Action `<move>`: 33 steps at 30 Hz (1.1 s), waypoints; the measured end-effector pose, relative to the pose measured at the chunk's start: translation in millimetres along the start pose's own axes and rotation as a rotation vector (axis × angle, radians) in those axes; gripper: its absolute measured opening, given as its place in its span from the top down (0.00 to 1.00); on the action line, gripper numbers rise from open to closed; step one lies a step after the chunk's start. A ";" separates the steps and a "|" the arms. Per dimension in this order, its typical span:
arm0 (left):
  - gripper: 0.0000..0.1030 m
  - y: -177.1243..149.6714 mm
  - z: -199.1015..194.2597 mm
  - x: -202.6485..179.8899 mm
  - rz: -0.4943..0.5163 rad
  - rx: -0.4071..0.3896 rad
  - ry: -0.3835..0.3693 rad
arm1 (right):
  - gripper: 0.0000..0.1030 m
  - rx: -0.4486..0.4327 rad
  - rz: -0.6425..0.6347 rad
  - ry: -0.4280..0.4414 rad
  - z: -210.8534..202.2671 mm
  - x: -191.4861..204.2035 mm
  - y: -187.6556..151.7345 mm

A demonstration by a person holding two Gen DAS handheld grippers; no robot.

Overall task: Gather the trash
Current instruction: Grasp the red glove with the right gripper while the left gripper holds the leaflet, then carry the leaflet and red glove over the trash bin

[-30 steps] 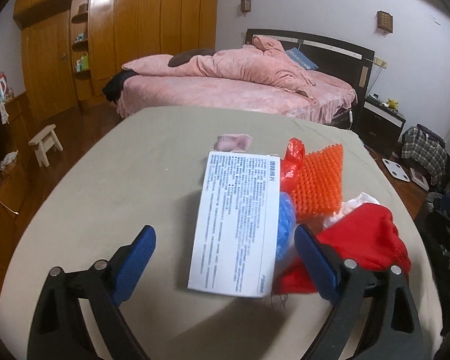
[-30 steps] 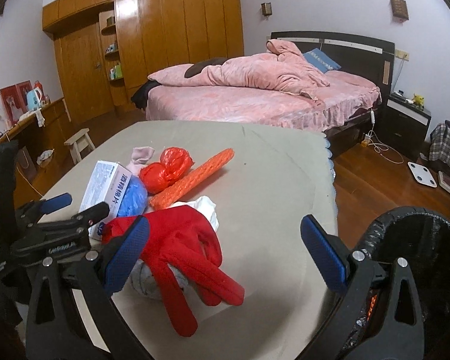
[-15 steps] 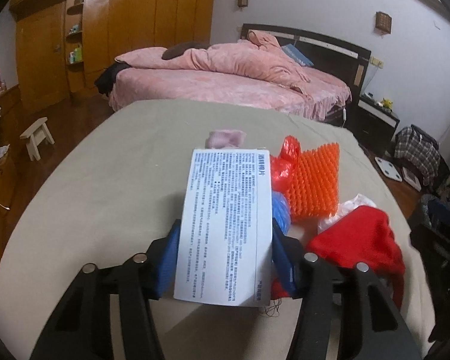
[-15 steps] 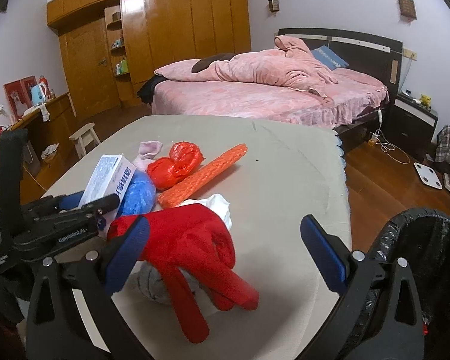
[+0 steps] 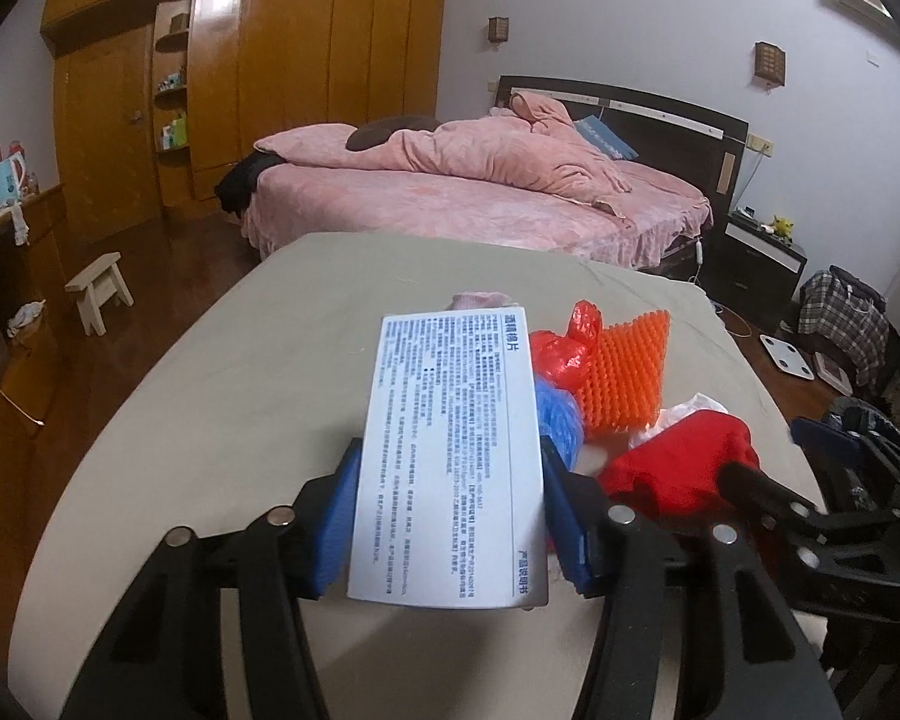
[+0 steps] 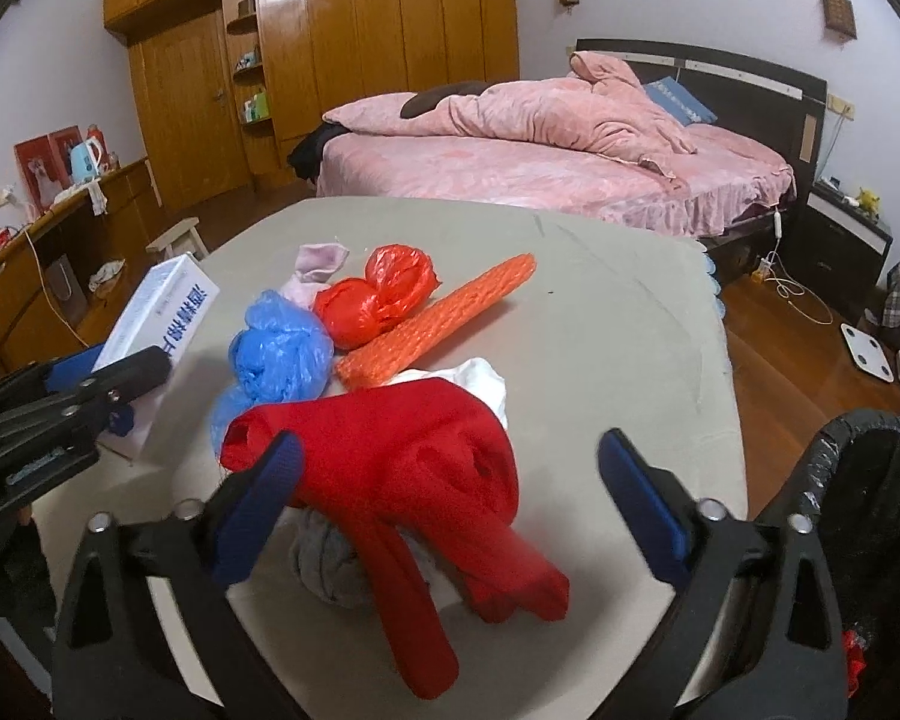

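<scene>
Trash is heaped on a grey-covered table (image 6: 600,324). A white box (image 5: 450,456) printed with blue text is pinched between the blue pads (image 5: 336,516) of the left gripper (image 5: 450,519), one pad pressed against each long side. In the right wrist view the box (image 6: 162,312) is seen tilted at 9 o'clock of the heap, its far end raised off the table, with the left gripper (image 6: 90,384) clamped on it.

The right gripper (image 6: 450,510) is held with its fingers spread wide, nothing between them being touched. Below its gap lies a red glove (image 6: 414,480), draped over a grey wad (image 6: 324,558). At 11 o'clock of the glove a blue bag (image 6: 279,354) is bunched up; beyond that, at 12 o'clock, a red bag (image 6: 378,294) is knotted, touching an orange mesh sheet (image 6: 444,312) that runs diagonally toward 1 o'clock. A white cloth (image 6: 480,381) is tucked between mesh and glove, and a pink cloth (image 6: 318,264) lies at the far edge of the heap.

At 4 o'clock of the table, a bin (image 6: 858,480) lined with a black bag is seen beside the right finger. A pink bed (image 6: 540,162) stands beyond the table.
</scene>
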State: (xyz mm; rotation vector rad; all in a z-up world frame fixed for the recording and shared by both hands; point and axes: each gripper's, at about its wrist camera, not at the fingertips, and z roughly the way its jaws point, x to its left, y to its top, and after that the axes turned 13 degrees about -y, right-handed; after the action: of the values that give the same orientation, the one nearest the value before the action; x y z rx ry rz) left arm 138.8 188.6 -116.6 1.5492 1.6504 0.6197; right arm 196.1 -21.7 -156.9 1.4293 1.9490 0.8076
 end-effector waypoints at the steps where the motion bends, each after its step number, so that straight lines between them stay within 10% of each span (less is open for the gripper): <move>1: 0.46 -0.2 -0.4 -0.4 0.001 -0.001 0.002 | 0.33 0.008 -0.008 0.008 1.6 1.0 0.1; 9: 0.46 1.0 -6.2 -7.7 0.001 -0.008 -0.015 | 0.86 0.071 0.000 0.145 3.5 -3.8 -0.2; 33: 0.46 32.0 -46.1 -65.9 0.057 -0.081 -0.070 | 0.88 -0.164 0.076 0.175 -104.1 -50.4 45.4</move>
State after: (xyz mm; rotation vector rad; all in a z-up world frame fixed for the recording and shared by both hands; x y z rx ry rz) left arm 118.6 135.8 -51.1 1.5465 1.5156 0.6470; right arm 158.1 -72.7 -50.2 1.3806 1.9140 1.1345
